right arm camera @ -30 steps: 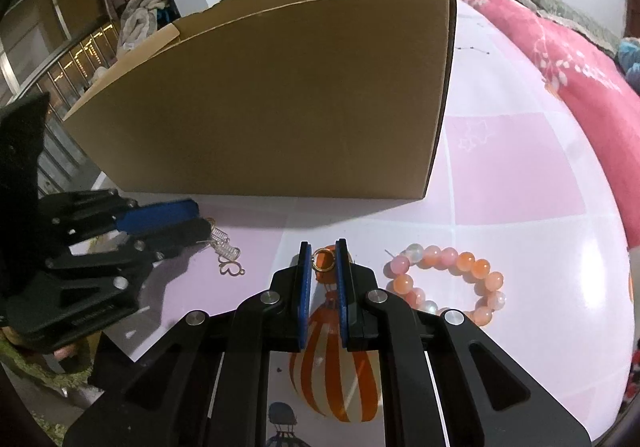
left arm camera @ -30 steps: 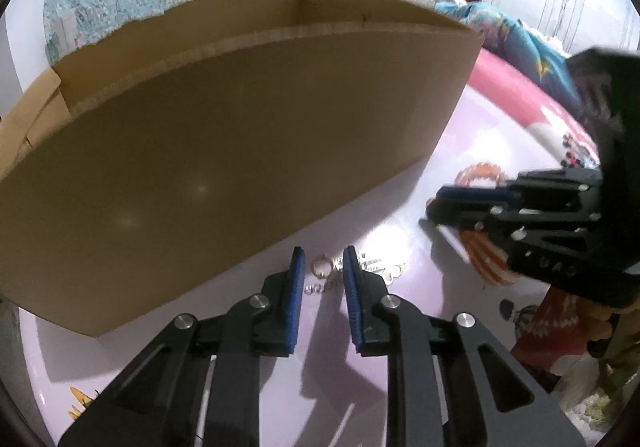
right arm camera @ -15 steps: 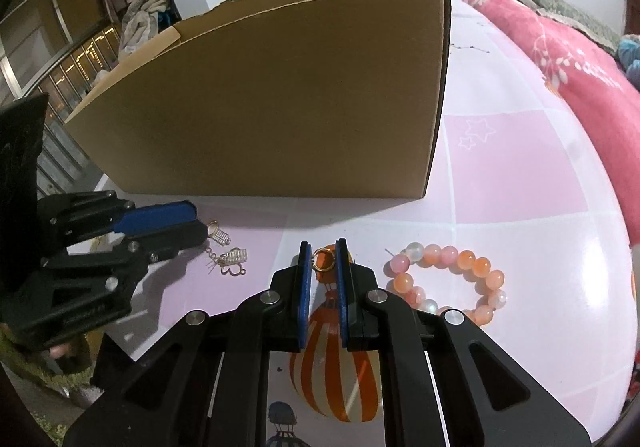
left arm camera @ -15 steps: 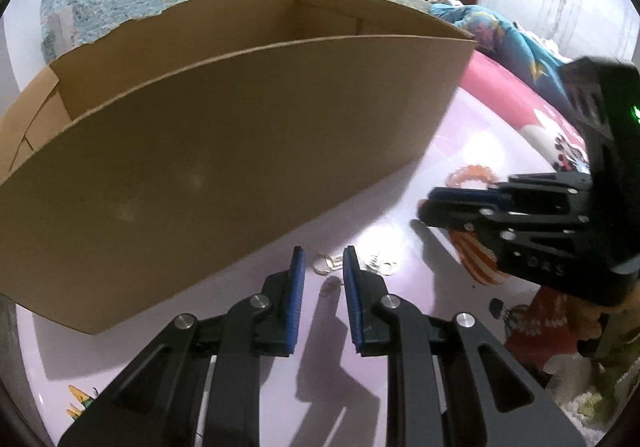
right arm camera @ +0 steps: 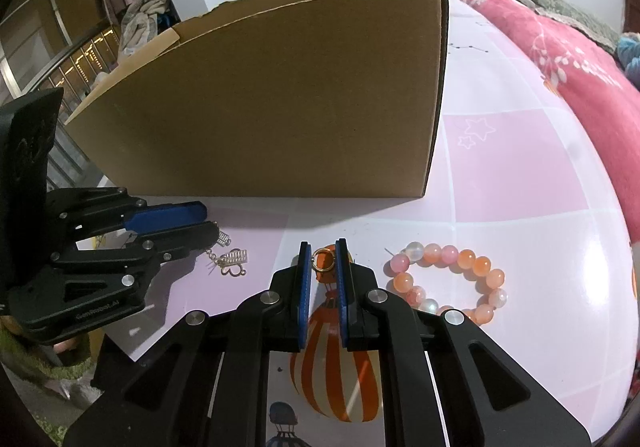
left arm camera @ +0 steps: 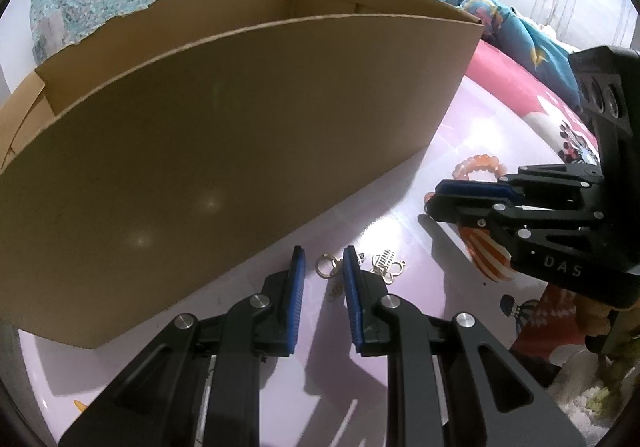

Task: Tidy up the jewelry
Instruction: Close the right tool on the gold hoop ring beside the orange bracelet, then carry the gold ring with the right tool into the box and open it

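Right gripper (right arm camera: 323, 261) clamped on gold ring (right arm camera: 322, 260); left gripper (left arm camera: 323, 271) jaws slightly apart above earring (left arm camera: 386, 265), beside cardboard box (left arm camera: 240, 135).

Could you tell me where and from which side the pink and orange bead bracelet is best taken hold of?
I would take the bead bracelet across one stretch of its loop, one finger inside the ring and one outside, coming down from above. It lies flat on the table as an open circle, so a side approach would only push it. Its far arc, away from the cardboard box, looks clearest.
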The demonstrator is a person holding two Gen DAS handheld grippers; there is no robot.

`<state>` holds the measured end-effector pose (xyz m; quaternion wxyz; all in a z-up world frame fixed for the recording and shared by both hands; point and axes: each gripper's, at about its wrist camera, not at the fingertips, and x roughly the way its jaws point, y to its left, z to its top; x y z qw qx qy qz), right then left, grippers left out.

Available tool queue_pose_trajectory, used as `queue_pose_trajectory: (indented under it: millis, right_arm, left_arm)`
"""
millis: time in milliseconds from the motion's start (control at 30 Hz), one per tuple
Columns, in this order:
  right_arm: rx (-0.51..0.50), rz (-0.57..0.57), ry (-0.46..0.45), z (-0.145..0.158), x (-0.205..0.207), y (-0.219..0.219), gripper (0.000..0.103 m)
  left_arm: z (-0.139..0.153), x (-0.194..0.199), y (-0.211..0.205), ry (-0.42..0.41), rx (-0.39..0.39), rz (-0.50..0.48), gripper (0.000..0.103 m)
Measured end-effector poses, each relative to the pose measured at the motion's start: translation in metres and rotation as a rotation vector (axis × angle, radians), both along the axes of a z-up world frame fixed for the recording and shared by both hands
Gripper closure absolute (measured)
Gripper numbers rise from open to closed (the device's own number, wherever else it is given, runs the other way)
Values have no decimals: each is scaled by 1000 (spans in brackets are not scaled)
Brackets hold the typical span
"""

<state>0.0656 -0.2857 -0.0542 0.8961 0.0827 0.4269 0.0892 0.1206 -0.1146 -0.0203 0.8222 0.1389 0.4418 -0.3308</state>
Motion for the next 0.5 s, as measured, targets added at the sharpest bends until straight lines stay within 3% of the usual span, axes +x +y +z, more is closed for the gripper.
queue_pose_trajectory:
  millis: [133, 233, 500]
  right_arm:
    - [-1, 0, 0, 0, 0, 0, 93]
    - [-1, 1, 0, 0, 0, 0, 93]
    - [2, 2, 0, -1, 1, 0, 93]
  left_arm:
    - [0, 0, 1, 6, -7, -15, 84]
    - [0, -1, 2, -2, 0, -24, 93]
    - [0, -3, 3, -14, -4, -27, 94]
